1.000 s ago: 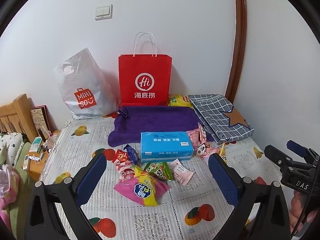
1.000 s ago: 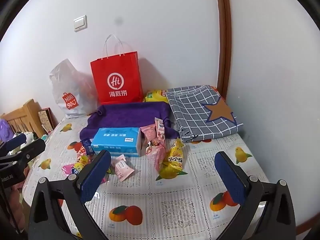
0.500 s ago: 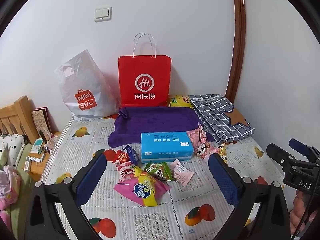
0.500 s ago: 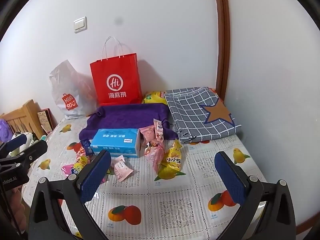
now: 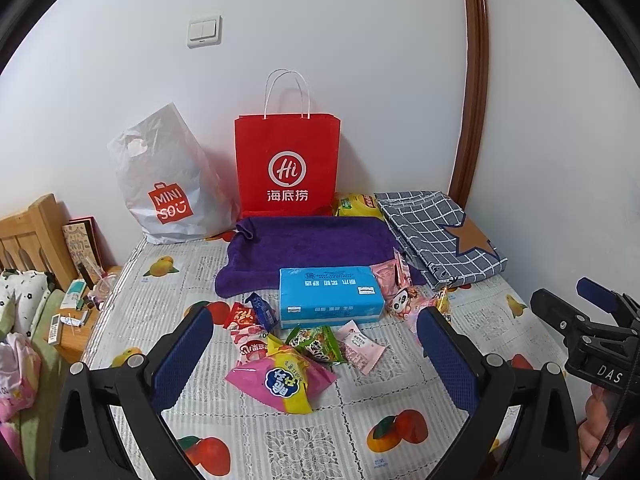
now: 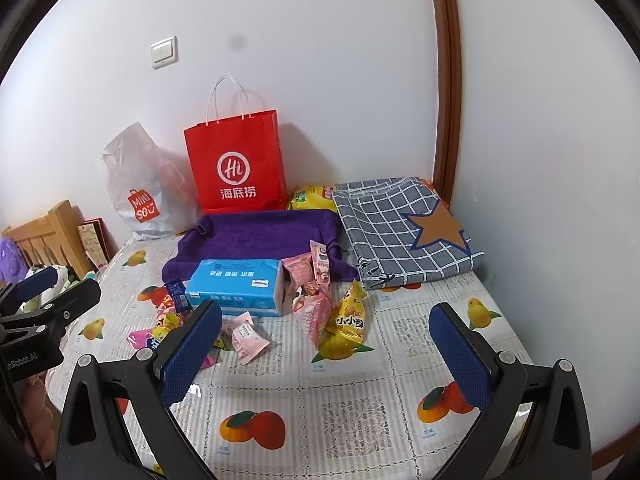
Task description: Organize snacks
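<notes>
Both grippers, left gripper [image 5: 314, 344] and right gripper [image 6: 326, 334], hung with fingers spread and empty above the snack packets [image 5: 280, 376] heaped ahead between them, where a careless pinch risked snagging two overlapping wrappers.

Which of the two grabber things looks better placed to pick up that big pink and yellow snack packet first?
Probably the left hand-held gripper. It is open and the pink and yellow packet lies right between its fingers. For the right hand-held gripper, also open, the packet sits far left, partly hidden.

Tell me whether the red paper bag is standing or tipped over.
Standing. The red paper bag sits upright against the wall behind the purple towel, its white handles pointing up. Its contents cannot be seen.
</notes>
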